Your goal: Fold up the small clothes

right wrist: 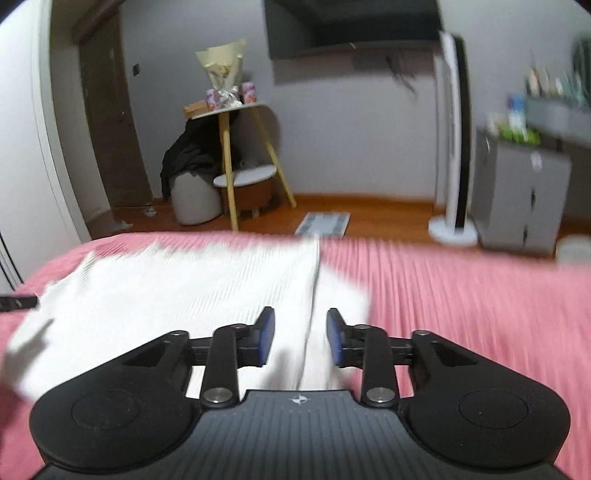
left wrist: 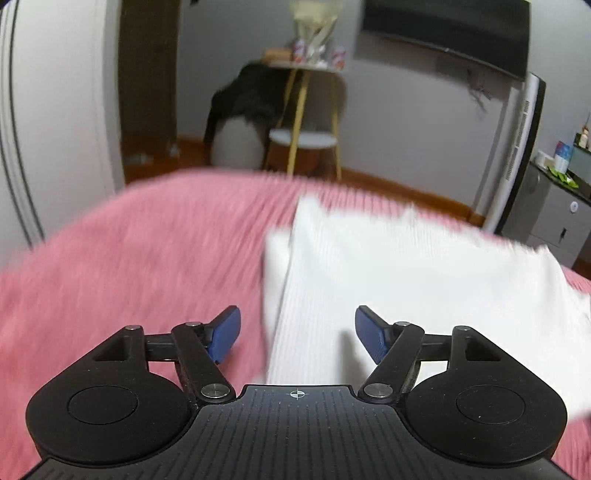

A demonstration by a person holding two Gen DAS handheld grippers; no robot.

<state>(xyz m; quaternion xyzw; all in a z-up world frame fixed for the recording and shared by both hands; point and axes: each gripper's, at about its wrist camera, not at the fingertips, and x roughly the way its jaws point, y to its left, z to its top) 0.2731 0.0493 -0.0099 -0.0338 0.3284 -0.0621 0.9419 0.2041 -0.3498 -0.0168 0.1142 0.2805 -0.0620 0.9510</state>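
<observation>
Scene: pink bed (left wrist: 129,251) w/ ribbed cover, bedroom behind; both views blurred.
Garment: white ribbed cloth (left wrist: 406,266), lying flat on bed, partly folded, one layer lapped over another. Also in R view (right wrist: 184,288).
Garment pos, L view: right of centre, its left edge runs down betw the pads.
Garment pos, R view: left of centre, a fold edge runs down betw the pads.
L gripper (left wrist: 297,334): jaws wide apart, nothing clamped; blue pads (left wrist: 225,334) clear of cloth, above it. Left pad over pink cover, right pad over white cloth.
R gripper (right wrist: 301,339): jaws partly apart, gap visible betw blue pads (right wrist: 266,338); cloth's fold edge seen in the gap, pads not pressing on it.
Contact: none visible for either gripper; height above cloth can't tell.
Other gripper in R view: dark bit at left edge (right wrist: 18,301), beside cloth; too little shown to identify.
Bkgd: side table (right wrist: 236,110) w/ yellow legs, bouquet (right wrist: 221,66) and cans on top; dark clothing (right wrist: 188,155) draped over grey stool (right wrist: 195,203).
Bkgd, right: tower fan (right wrist: 456,147) on wood floor, grey cabinet (right wrist: 517,192), TV (right wrist: 351,26) on wall.
Bkgd, left: brown door (right wrist: 107,122).
</observation>
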